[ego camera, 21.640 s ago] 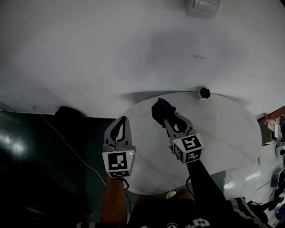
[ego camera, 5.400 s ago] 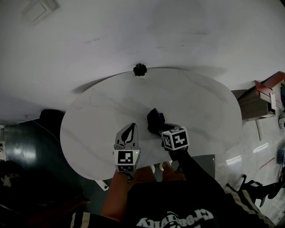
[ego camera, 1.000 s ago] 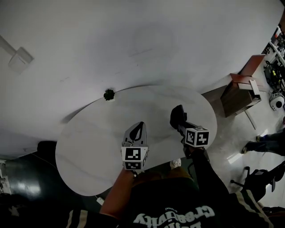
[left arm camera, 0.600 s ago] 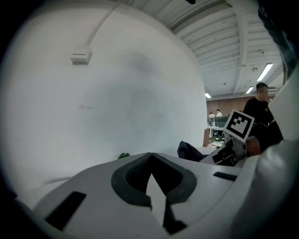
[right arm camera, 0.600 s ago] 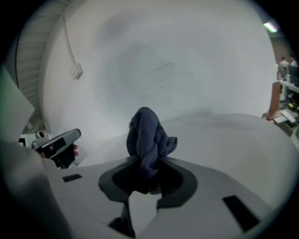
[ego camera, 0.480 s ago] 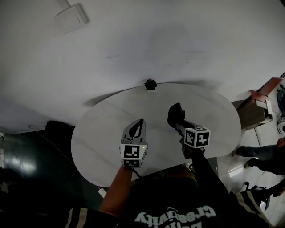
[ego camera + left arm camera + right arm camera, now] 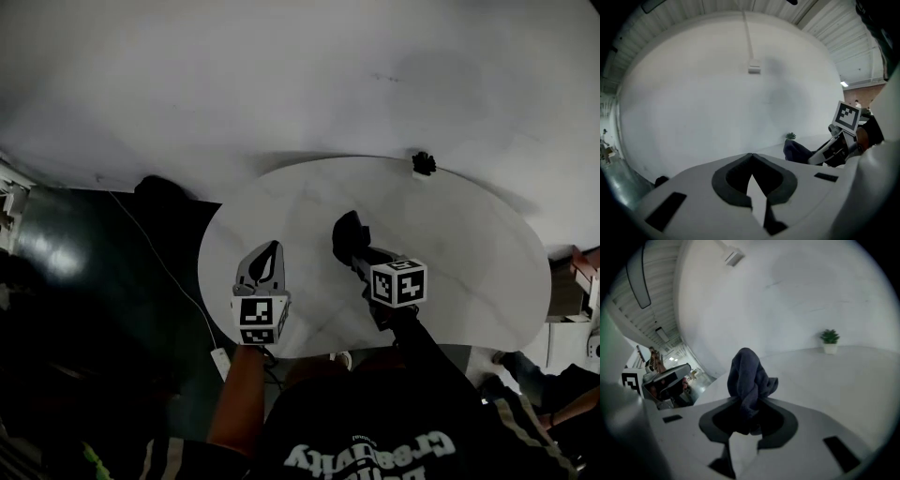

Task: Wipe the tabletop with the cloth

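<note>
A dark blue cloth (image 7: pixel 749 380) is bunched between the jaws of my right gripper (image 7: pixel 746 401), which is shut on it. In the head view the cloth (image 7: pixel 346 236) rests on the white oval tabletop (image 7: pixel 469 244) near its middle, ahead of the right gripper (image 7: pixel 354 253). My left gripper (image 7: pixel 267 258) hovers over the table's near left part, shut with nothing in it; its jaws meet at the tips (image 7: pixel 751 155). From the left gripper view the cloth (image 7: pixel 796 151) shows to the right with the right gripper behind it.
A small potted plant (image 7: pixel 424 163) stands at the table's far edge against the white wall (image 7: pixel 281 75); it also shows as the plant (image 7: pixel 829 341). A dark floor with a cable (image 7: pixel 150 244) lies to the left. A person's shoes (image 7: pixel 511 361) show at lower right.
The view has swung, so the table sits further right. My right gripper with the cloth has slid a little toward the table's near middle; the left gripper stays shut beside it.
</note>
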The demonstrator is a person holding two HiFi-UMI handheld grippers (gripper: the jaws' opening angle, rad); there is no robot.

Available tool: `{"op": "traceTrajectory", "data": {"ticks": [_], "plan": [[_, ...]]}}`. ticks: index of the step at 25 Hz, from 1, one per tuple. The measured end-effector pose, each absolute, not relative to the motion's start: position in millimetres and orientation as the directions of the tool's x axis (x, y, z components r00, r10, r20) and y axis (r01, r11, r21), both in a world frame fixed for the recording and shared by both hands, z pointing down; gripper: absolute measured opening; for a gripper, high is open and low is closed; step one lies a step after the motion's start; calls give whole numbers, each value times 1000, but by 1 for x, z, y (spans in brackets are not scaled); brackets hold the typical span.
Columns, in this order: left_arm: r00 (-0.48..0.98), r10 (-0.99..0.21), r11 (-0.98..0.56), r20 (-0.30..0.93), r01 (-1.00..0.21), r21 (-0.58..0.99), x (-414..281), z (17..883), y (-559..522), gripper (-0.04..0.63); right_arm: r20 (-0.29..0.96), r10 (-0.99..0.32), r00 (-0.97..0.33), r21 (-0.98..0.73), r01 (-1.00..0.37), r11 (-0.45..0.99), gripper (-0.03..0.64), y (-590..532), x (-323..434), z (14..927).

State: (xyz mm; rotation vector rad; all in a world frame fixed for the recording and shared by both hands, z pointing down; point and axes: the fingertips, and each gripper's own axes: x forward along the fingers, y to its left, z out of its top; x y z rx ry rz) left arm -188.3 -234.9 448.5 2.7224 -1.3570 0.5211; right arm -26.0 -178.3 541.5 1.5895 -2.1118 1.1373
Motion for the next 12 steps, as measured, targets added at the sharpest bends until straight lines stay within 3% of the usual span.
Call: {"op": "traceTrajectory", "data": {"ticks": [6, 12], "plan": [[366, -853, -438, 372, -890, -127, -323, 463, -226, 0, 640, -536, -550, -455, -834, 313, 103, -200, -175, 558], [216, -893, -296, 395, -943, -154, -414, 472, -203, 0, 643, -352, -680, -486, -718, 499, 104, -191, -303, 567]]}}
